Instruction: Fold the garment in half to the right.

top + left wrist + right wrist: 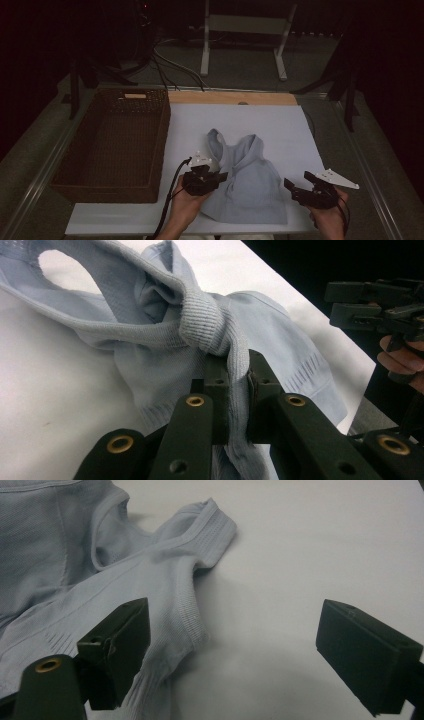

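A light blue sleeveless top (252, 187) lies rumpled on the white board (280, 125), straps pointing away from me. My left gripper (223, 176) is at the garment's left side, shut on a bunched ribbed edge of the top (165, 330); the fabric is pinched between the jaws of the left gripper (239, 371) and lifted slightly. My right gripper (297, 181) hovers by the top's lower right corner, jaws wide apart. In the right gripper view the right gripper (232, 625) is open over bare board, with the hem of the top (100, 570) beside its left jaw.
A dark wicker basket (162, 130) stands left of the board. A wooden strip (232, 97) runs along the board's far edge. Cables (170, 65) and a white metal stand (240, 25) lie beyond. The right gripper (342, 302) and its hand (400, 360) appear in the left gripper view.
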